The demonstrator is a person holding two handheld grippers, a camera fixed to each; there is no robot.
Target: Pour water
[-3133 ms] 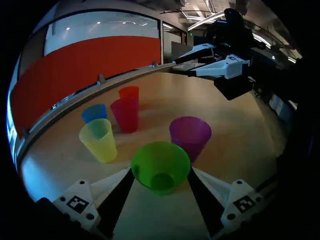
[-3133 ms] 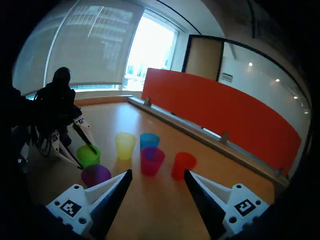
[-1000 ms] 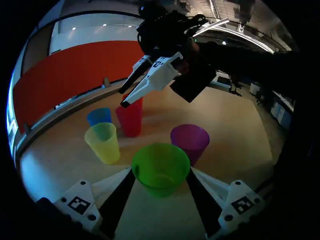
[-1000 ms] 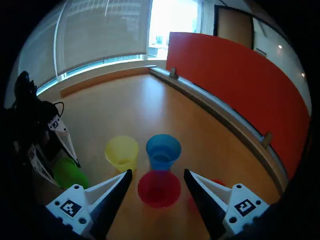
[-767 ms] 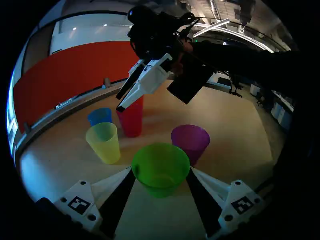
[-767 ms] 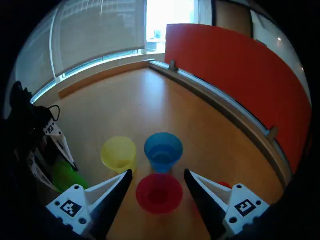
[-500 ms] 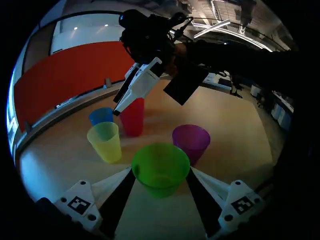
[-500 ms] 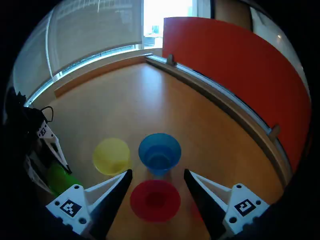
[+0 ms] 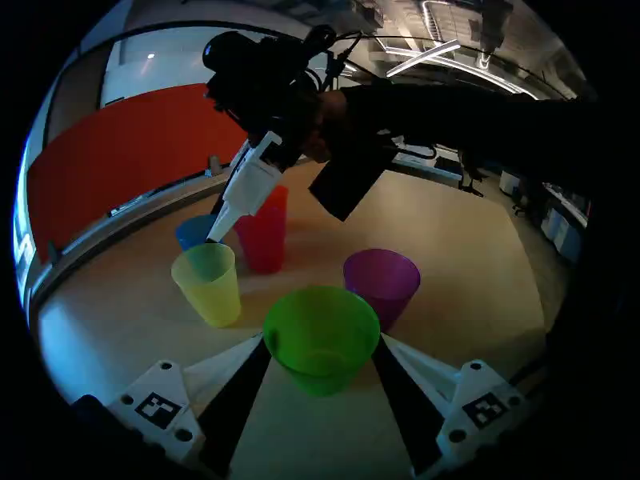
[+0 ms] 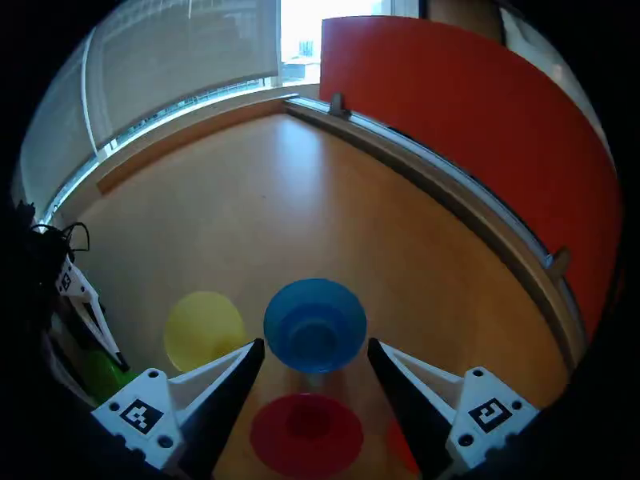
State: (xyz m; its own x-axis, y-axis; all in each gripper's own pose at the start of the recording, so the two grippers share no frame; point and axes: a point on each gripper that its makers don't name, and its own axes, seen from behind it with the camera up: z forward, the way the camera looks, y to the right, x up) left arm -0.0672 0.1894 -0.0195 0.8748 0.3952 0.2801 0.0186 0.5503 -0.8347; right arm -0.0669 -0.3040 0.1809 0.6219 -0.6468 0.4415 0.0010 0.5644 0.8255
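My left gripper is shut on a green cup, a finger pressed against each side; from the right gripper view it is low at the left edge with the green cup. My right gripper is open and points steeply down, with a blue cup standing on the table below the gap. In the left gripper view the right gripper hangs over the blue cup, held by a hand. Water seems to sit in the blue cup.
On the wooden table stand a yellow cup, a red cup with an orange-red one behind it, and a purple cup. An orange partition runs along the table's far edge.
My right gripper has moved from over the red cup to over the blue cup and tilted further down. The left gripper has kept still with the green cup.
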